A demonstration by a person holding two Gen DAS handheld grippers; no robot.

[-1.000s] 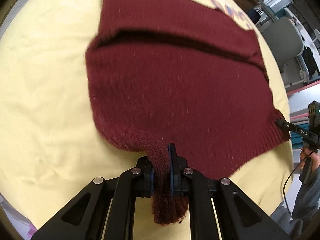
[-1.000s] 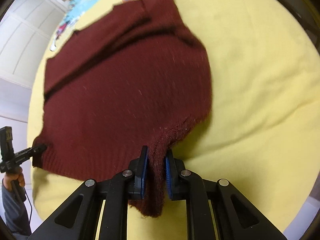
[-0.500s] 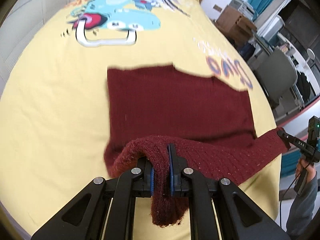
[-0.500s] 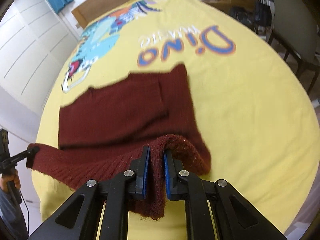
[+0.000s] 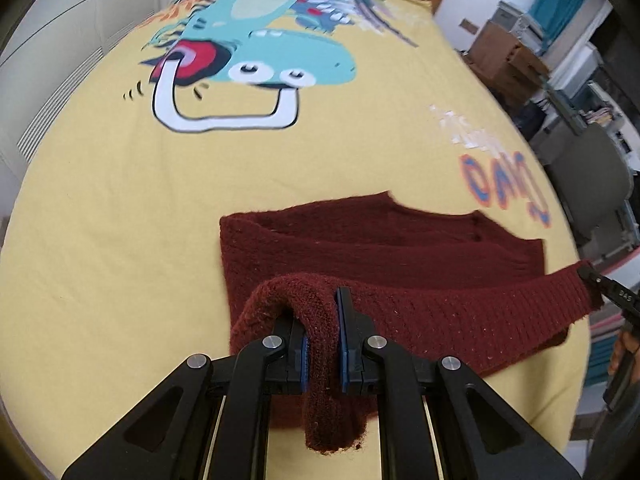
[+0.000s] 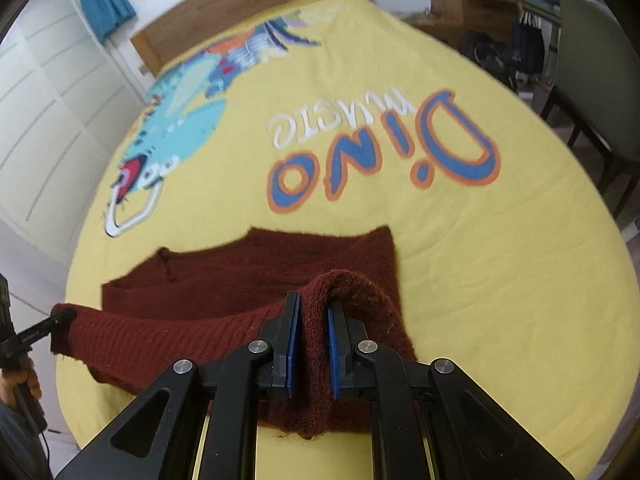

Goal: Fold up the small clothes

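Both my grippers, left (image 5: pixel 322 344) and right (image 6: pixel 308 344), pinch the maroon sweater's (image 5: pixel 400 256) ribbed hem between their jaws, its body lying ahead on the yellow bedspread (image 5: pixel 120 200).

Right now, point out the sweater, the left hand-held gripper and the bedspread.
sweater (image 5: pixel 380 248): left wrist view, flat upper layer.
left hand-held gripper (image 5: pixel 322 344): left wrist view, between its fingertips.
bedspread (image 6: pixel 500 280): right wrist view, bare yellow area.

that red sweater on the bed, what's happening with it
A person is folding the sweater on a yellow bedspread. The left gripper and right gripper are each shut on a corner of its ribbed hem, holding that edge raised and stretched between them, while the rest lies flat.
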